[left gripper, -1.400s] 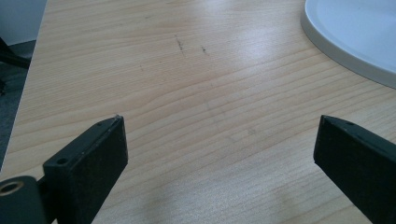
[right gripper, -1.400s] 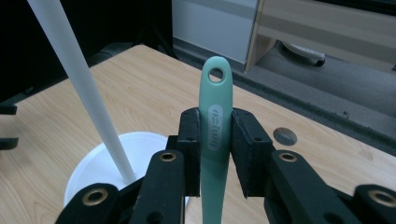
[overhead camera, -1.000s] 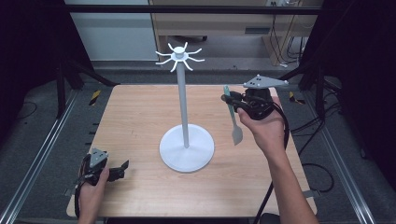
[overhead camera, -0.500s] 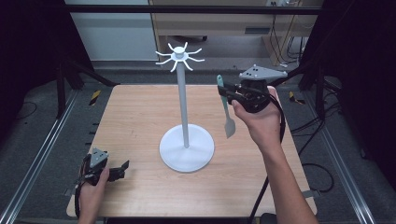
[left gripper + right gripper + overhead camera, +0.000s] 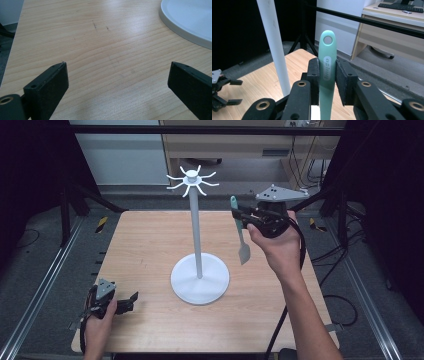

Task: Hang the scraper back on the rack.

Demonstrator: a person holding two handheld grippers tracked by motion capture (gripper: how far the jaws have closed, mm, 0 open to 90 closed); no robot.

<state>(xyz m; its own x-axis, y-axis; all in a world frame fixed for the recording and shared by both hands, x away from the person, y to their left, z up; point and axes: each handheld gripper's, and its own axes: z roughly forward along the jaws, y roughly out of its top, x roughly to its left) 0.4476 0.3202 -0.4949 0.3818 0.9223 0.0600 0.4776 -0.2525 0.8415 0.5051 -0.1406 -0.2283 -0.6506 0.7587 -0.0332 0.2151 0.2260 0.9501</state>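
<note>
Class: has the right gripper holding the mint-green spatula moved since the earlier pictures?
Yes. The right gripper with the mint-green spatula rose beside the white stand, towards its hooks.

Bright even overhead light, sharp frames, soft shadows, dark surroundings, mild sheen

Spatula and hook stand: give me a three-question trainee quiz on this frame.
1. True or false: the right gripper is shut on the spatula.
2. Which end of the spatula points up? A) blade B) handle with the hanging hole
3. What stands between the left gripper and the spatula in the high view?

Key
1. True.
2. B.
3. The white hook stand on the table.
</note>
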